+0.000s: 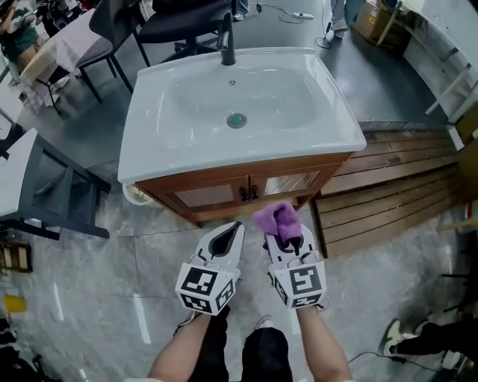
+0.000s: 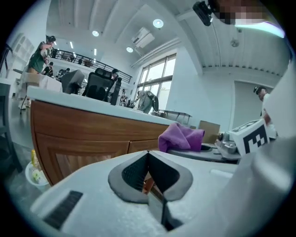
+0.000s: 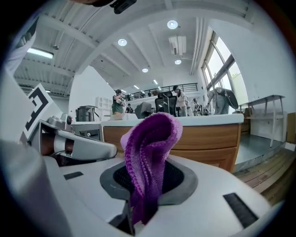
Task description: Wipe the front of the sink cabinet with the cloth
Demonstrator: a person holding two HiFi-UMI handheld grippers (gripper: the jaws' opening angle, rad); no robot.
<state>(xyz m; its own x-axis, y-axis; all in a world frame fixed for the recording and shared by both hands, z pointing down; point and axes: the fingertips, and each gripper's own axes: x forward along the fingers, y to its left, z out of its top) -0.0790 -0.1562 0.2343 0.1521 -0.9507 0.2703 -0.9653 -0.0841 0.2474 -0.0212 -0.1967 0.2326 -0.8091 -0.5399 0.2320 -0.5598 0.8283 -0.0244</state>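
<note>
A wooden sink cabinet with two glass-panelled doors carries a white basin and a black tap. My right gripper is shut on a purple cloth, which stands up folded from its jaws a short way in front of the cabinet doors; the cloth fills the middle of the right gripper view. My left gripper sits just left of it, shut with nothing held, its jaws pointing at the cabinet front. The cloth also shows at the right of the left gripper view.
Wooden slatted pallets lie right of the cabinet. A grey table frame stands at the left, with a white round object by the cabinet's left foot. Chairs stand beyond the basin. A person's shoe is at the lower right.
</note>
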